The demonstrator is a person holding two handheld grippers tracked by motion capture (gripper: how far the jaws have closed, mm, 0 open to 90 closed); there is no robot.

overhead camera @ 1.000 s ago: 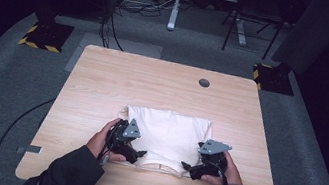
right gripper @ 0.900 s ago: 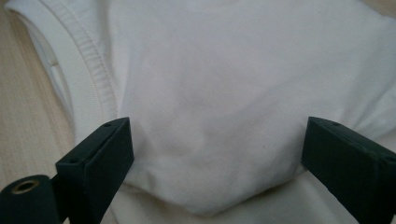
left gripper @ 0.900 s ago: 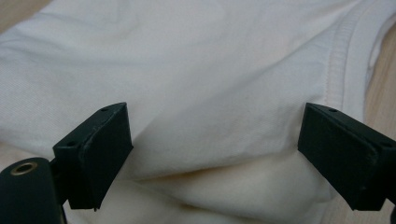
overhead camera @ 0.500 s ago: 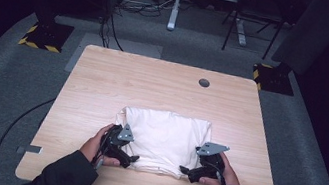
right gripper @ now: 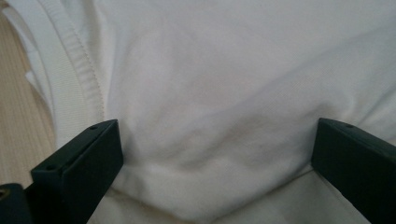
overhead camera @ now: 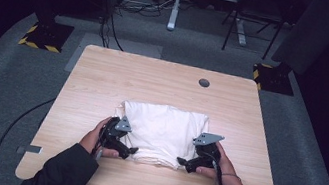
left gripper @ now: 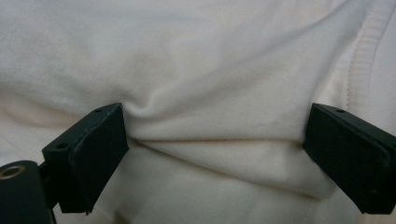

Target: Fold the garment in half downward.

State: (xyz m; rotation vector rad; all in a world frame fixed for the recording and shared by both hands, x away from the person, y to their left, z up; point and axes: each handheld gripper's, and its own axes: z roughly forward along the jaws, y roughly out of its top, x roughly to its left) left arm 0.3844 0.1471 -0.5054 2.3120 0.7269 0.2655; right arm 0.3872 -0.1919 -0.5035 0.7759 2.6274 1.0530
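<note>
A folded white garment [overhead camera: 164, 125] lies on the near half of the wooden table [overhead camera: 154, 80]. My left gripper [overhead camera: 131, 152] sits at its near left corner, my right gripper [overhead camera: 181, 162] at its near right corner, each held in a hand. In the left gripper view the left gripper [left gripper: 215, 154] stands wide open with a soft fold of the garment [left gripper: 210, 93] bulging between the jaws. The right gripper [right gripper: 215, 158] is open too, its jaws having just been opening. The folded garment edge [right gripper: 210, 107] lies between them beside a ribbed hem [right gripper: 77, 70].
A round cable hole [overhead camera: 203, 83] sits at the table's far right. Yellow-and-black striped bases [overhead camera: 43, 34] [overhead camera: 272, 75] stand on the grey floor beyond the table's far corners. Cables [overhead camera: 131, 6] and a white desk frame [overhead camera: 177, 3] lie farther back.
Both hands have come a little lower and nearer the table's front edge, settling on the garment's near corners. The garment now lies flatter and more spread at its far side.
</note>
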